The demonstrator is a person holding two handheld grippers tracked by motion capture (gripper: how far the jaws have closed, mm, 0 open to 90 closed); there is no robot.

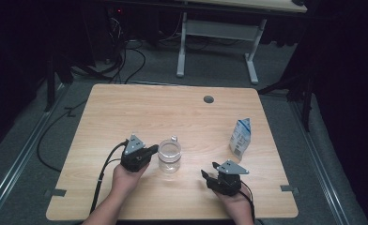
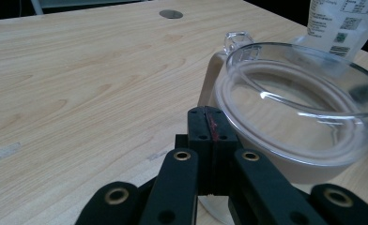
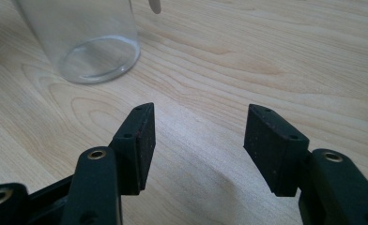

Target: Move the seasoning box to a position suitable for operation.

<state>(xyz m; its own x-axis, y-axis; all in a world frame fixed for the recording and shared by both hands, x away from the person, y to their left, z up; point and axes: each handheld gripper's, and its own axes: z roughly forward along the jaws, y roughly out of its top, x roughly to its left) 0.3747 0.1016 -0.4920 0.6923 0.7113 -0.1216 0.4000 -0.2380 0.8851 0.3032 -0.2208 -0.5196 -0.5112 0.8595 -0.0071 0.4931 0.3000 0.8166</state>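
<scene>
A clear, empty glass jar (image 1: 169, 156) stands upright near the middle of the wooden table (image 1: 140, 112). A small clear knob-like piece (image 1: 174, 138) lies just behind it. My left gripper (image 1: 154, 150) sits right against the jar's left side. In the left gripper view its pads (image 2: 209, 112) are pressed together, shut with nothing seen between them, and the jar's rim (image 2: 309, 61) curves off to their right. My right gripper (image 1: 209, 169) rests lower right of the jar and apart from it. Its jaws (image 3: 198, 136) are open over bare wood, with the jar's base (image 3: 86, 40) farther ahead.
A white and blue carton (image 1: 240, 137) stands upright at the table's right side, also seen behind the jar (image 2: 341, 23). A round grey cable hole (image 1: 208, 99) sits near the far edge. Cables trail over the floor beyond the table.
</scene>
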